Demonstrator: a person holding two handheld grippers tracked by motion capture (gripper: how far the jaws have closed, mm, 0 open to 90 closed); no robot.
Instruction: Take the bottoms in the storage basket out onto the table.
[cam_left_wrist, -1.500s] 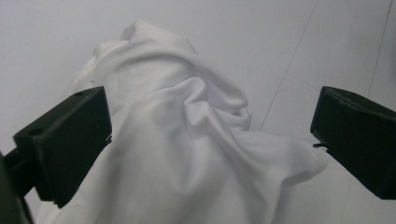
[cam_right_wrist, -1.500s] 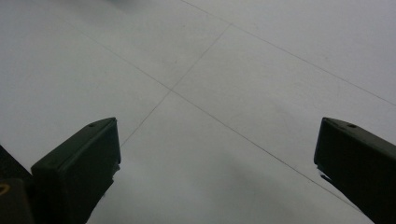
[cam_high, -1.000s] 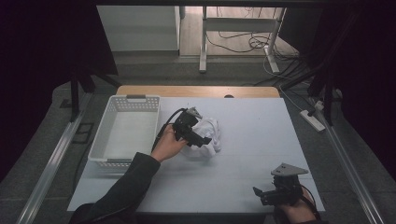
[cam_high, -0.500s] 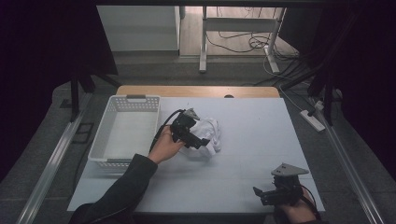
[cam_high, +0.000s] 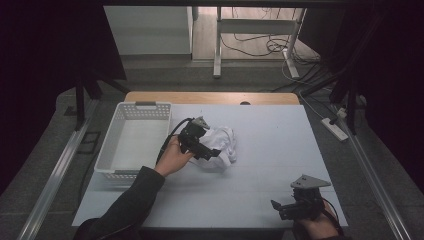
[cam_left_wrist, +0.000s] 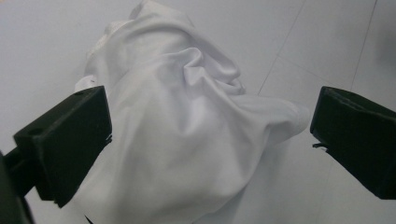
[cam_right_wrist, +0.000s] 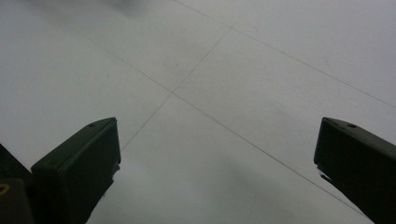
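Left tool (cam_left_wrist: 205, 140) spread wide over the crumpled white cloth (cam_left_wrist: 187, 121), right tool (cam_right_wrist: 215, 172) released above bare worktop (cam_right_wrist: 261, 60).

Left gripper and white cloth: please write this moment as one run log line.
left gripper: open, jaws astride white cloth | right gripper: open, over bare table | basket: empty

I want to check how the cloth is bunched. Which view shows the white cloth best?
The left gripper view: the cloth lies close up between the open left claw, folds plain. The high view shows it small, a crumpled heap right of the basket. The right gripper view looks at bare table.
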